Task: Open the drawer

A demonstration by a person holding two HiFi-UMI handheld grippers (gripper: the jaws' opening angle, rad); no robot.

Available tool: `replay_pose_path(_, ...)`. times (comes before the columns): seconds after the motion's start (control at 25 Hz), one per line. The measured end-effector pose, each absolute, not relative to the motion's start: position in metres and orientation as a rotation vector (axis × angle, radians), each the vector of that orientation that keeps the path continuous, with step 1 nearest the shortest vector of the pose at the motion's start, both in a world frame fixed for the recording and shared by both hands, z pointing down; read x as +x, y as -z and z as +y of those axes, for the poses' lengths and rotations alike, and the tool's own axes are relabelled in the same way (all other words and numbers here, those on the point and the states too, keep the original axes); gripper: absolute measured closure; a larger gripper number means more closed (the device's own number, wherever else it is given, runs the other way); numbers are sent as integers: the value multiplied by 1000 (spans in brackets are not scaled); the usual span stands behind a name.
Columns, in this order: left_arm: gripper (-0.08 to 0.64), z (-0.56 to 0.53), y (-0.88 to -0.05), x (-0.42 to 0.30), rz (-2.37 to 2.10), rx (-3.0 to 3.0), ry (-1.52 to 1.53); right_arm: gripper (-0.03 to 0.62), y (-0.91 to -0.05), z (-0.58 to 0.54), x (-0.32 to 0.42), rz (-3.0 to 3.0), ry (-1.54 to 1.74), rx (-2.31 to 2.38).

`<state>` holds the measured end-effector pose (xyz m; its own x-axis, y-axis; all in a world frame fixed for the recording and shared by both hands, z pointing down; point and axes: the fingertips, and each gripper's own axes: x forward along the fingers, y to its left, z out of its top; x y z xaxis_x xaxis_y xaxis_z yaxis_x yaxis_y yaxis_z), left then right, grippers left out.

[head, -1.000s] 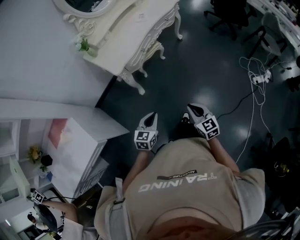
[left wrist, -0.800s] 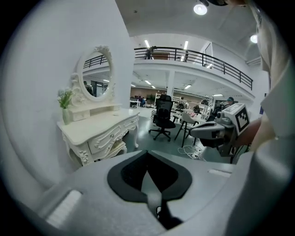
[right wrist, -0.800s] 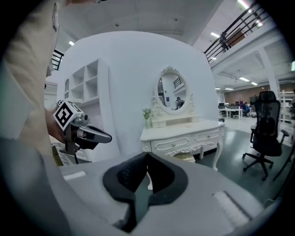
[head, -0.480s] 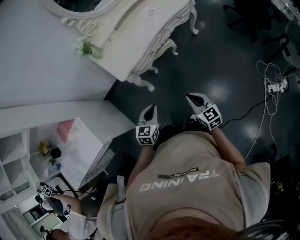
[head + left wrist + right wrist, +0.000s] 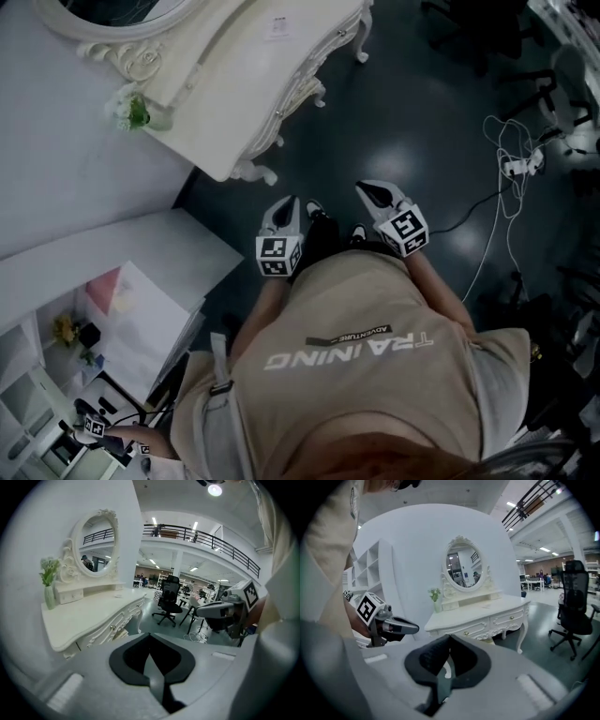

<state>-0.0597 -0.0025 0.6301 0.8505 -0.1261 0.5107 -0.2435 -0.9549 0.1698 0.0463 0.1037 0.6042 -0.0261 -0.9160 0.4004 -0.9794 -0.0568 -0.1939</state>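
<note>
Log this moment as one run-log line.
left gripper: shut, empty | right gripper: shut, empty | dressing table: ahead, untouched | drawers: closed

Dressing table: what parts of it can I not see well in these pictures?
- Head view: mirror cut off by the top edge; drawer fronts seen only edge-on from above.
- Left gripper view: drawers partly hidden behind the left gripper.
- Right gripper view: drawer knobs too small to tell their shape.

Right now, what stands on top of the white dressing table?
An oval mirror and a small vase of flowers stand on the dressing table. Its drawers are shut, hiding their contents.
</note>
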Motion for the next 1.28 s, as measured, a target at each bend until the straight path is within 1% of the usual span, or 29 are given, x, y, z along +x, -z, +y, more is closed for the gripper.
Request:
replay_pose_path(0.2, 561, -48, -633, -35, -175, 2821, -713, 589, -590, 58, 56, -1977, -610, 2080)
replay_pose_path(0.44, 561, -109, -630, -21, -185, 2833, -646, 589, -588, -3, 64, -1945, -595, 2057)
replay_pose_path(0.6, 561, -156, -645, -23, -282, 2757, -659, 589, -596, -53, 74, -2001, -636, 1994)
replay_pose_path(0.84, 561, -189, -652, -29, -445, 2680, -700, 589, -608, -100, 101, -2082, -696, 1865)
replay_pose_path(1.0, 561, -214, -651, -11, -553, 2688, -701, 589, -627, -133, 127, -2116, -708, 1764)
replay_pose_path(1.28, 561, -245, -627, 37, -817, 2591, -757, 589, -641, -201, 172, -2364, -771, 1444)
